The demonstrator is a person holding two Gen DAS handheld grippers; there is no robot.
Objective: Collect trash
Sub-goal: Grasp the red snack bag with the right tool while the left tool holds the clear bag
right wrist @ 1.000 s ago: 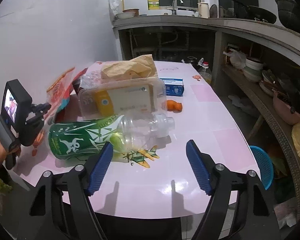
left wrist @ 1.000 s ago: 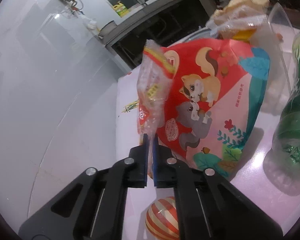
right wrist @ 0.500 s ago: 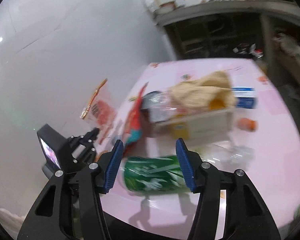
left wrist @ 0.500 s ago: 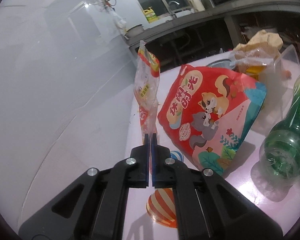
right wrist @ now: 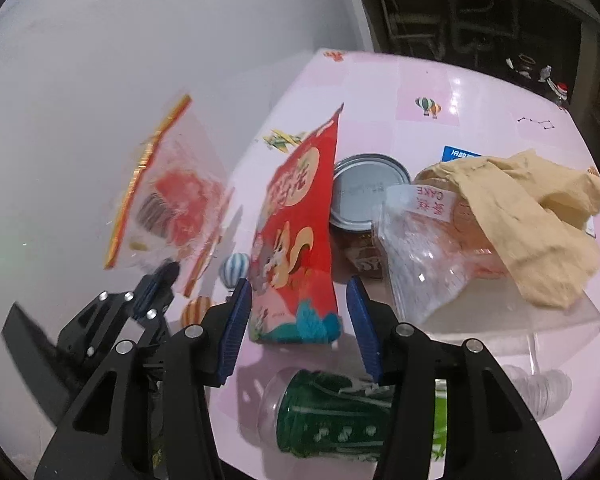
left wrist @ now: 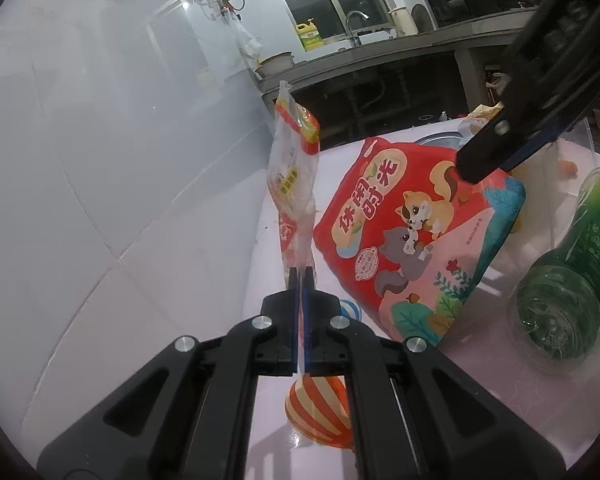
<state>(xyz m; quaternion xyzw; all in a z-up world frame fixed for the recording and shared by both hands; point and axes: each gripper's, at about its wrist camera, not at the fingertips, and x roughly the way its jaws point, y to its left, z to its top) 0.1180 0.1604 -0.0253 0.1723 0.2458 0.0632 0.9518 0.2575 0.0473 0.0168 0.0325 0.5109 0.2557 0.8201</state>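
Note:
My left gripper is shut on the bottom of a clear wrapper with red and yellow trim, which stands up off the pink table. The right wrist view shows that gripper and the wrapper at the left. A red snack bag with squirrels stands beside it. My right gripper hangs over the bag, its jaws closing with the bag's lower end between them; the pads are not pressing on it. One right finger shows above the bag.
A green bottle lies at the near table edge. Behind the bag sit a tin can, a clear cake wrapper, a clear plastic box with crumpled beige paper, and a blue carton. A white wall runs along the left.
My right gripper swung left from the bottle to over the red bag and narrowed its jaws. My left gripper rolled the held wrapper more upright and drew back slightly.

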